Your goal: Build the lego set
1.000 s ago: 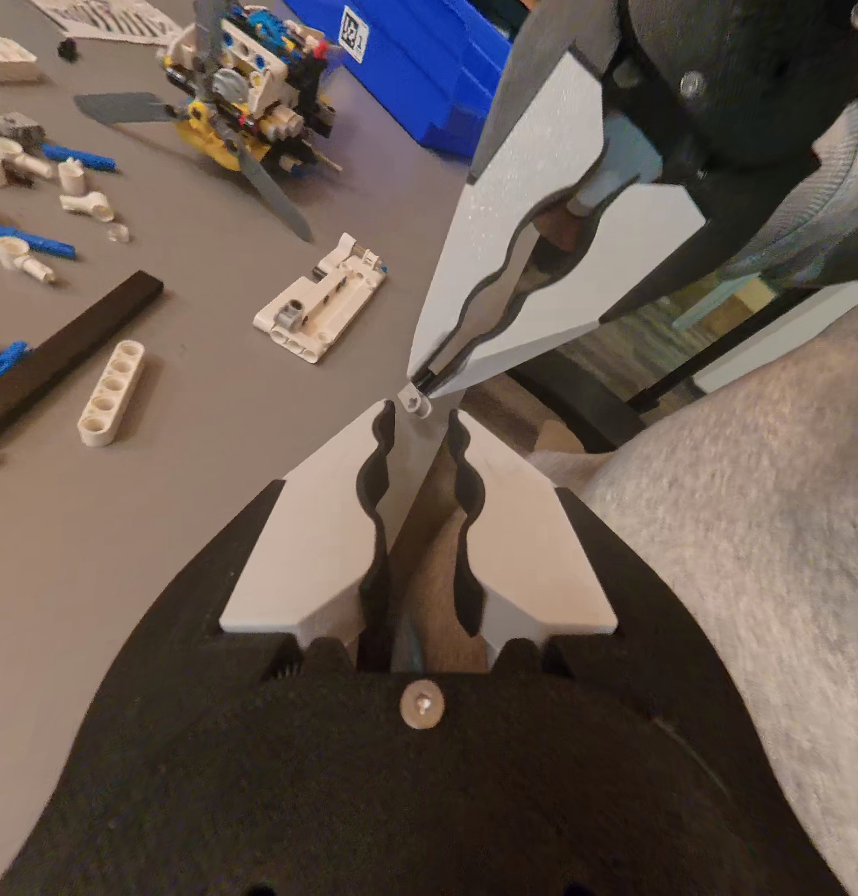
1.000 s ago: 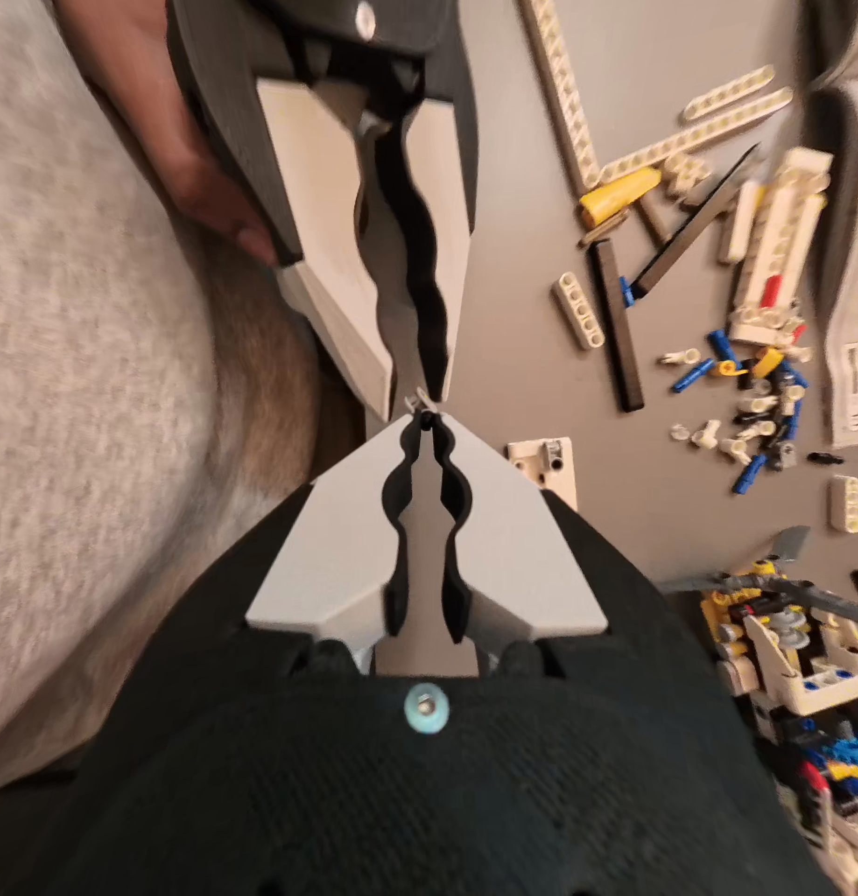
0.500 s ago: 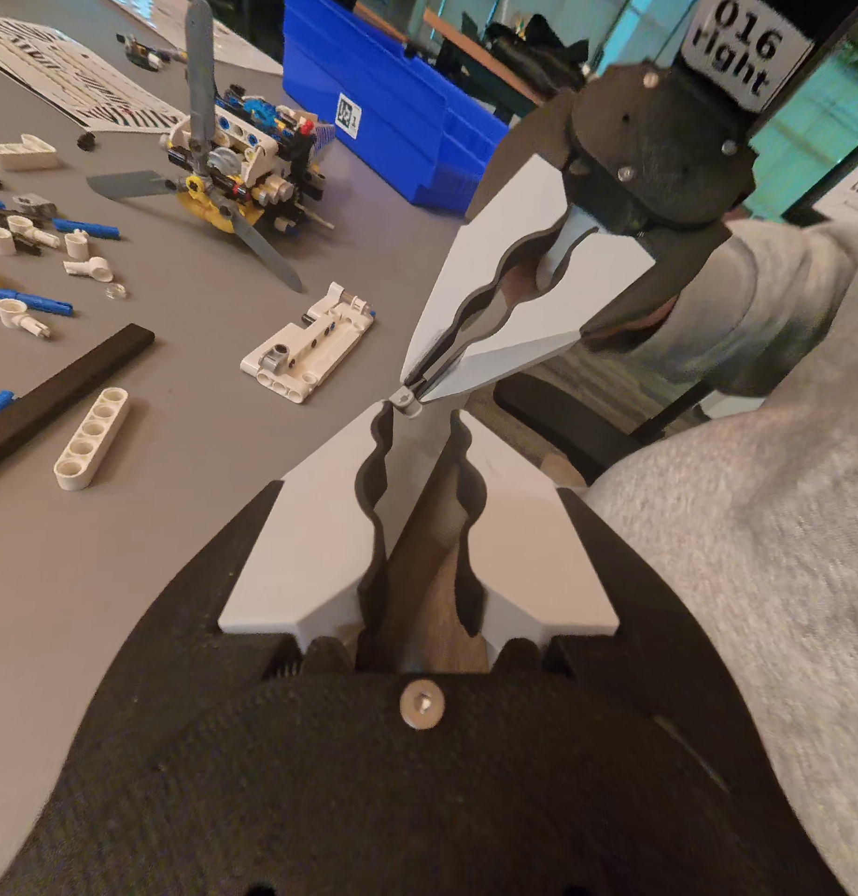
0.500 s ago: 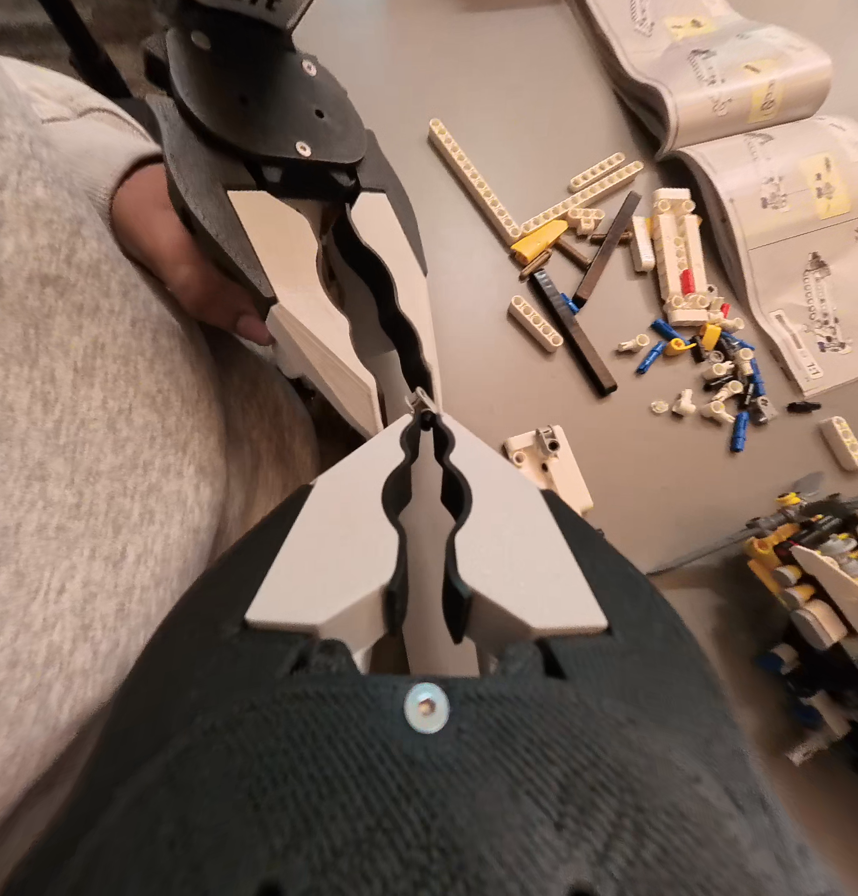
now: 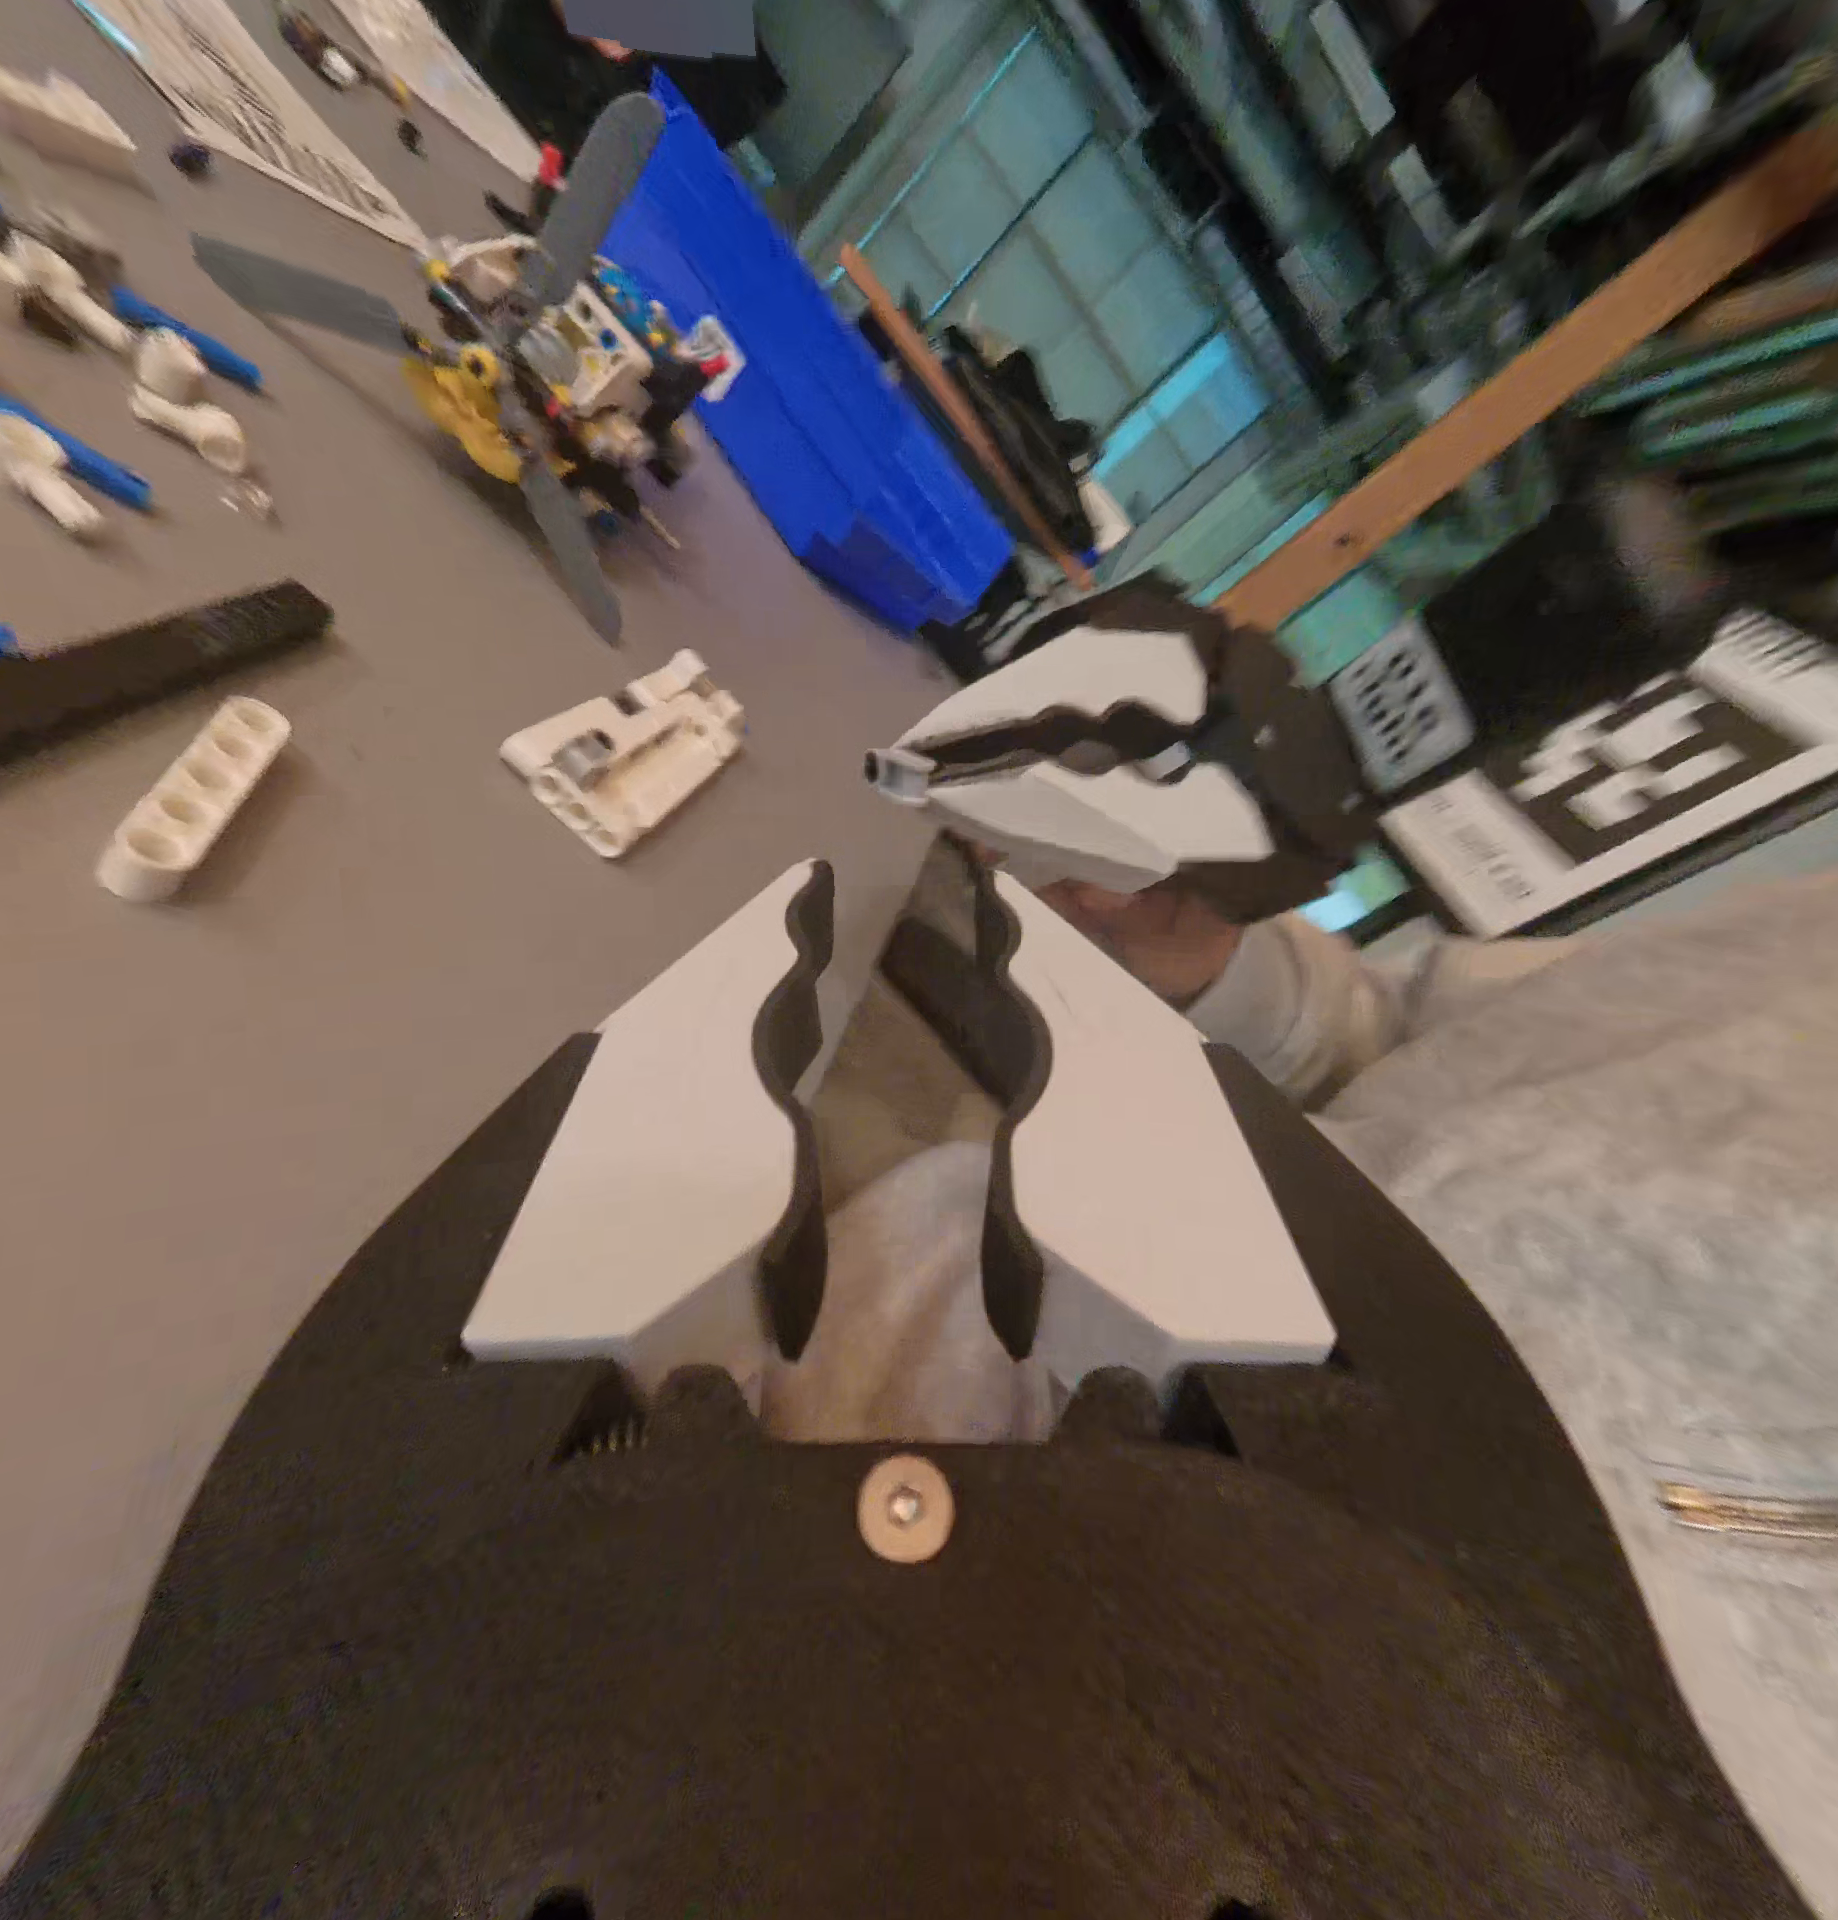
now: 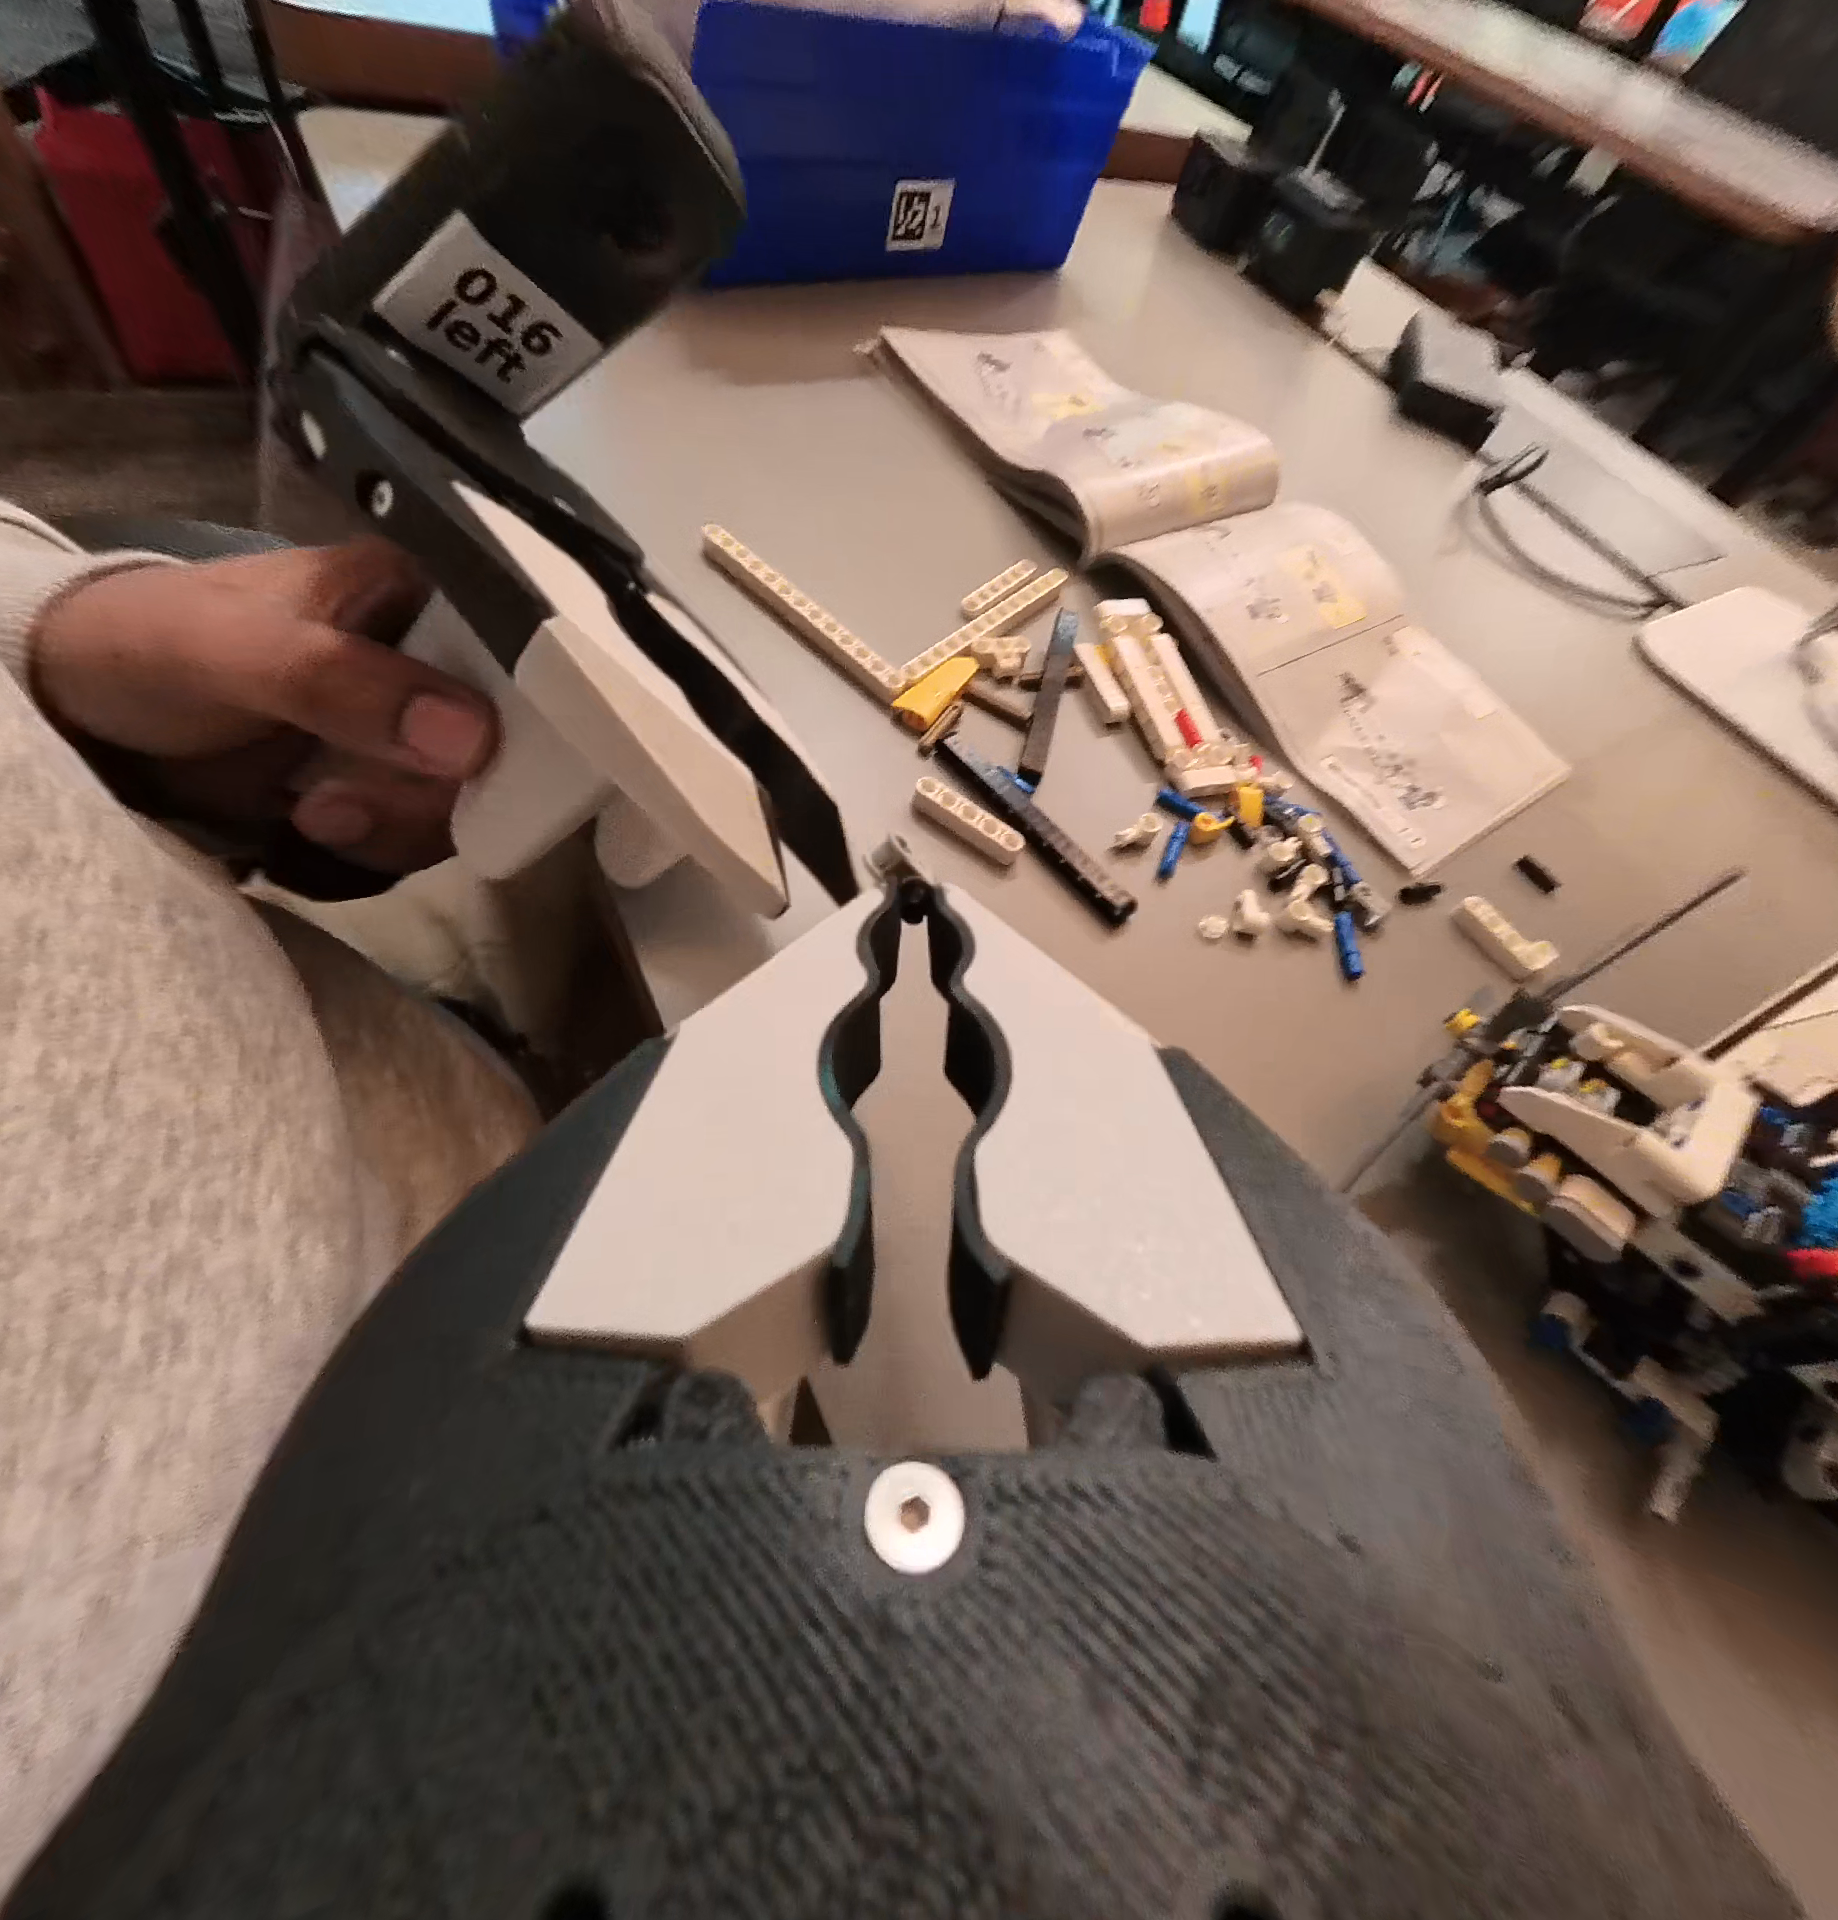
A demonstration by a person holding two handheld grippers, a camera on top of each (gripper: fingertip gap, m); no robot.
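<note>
Lego model (image 5: 551, 384), a half-built aircraft with grey propeller blades, yellow nose and white, blue and red parts, stands on the grey table (image 5: 271, 987), at the far left in the left wrist view and at the right edge in the right wrist view (image 6: 1663, 1164). Behind it sits a blue bin (image 5: 821, 416).

The right gripper (image 6: 910, 899) has its tips pinched together on a small grey connector piece (image 6: 889, 857), which pokes out past the fingertips; the same piece shows at the tip of that gripper in the left wrist view (image 5: 894, 774). The left gripper (image 5: 899, 883) has its fingers spread with a clear gap and nothing between them. It hangs over the near table edge, just beside the right gripper's tip but not touching the piece. A hand (image 6: 271, 707) holds the left gripper's handle.

Loose parts lie across the table: a white flat panel with a grey pin (image 5: 624, 753), a short white 5-hole beam (image 5: 193, 795), a long black beam (image 5: 136, 670), and a scatter of blue pins and white connectors (image 6: 1268, 842). 2 instruction booklets (image 6: 1206, 540) lie open at the far side. A long white beam (image 6: 801, 608) and a yellow piece (image 6: 930, 691) lie near them.
</note>
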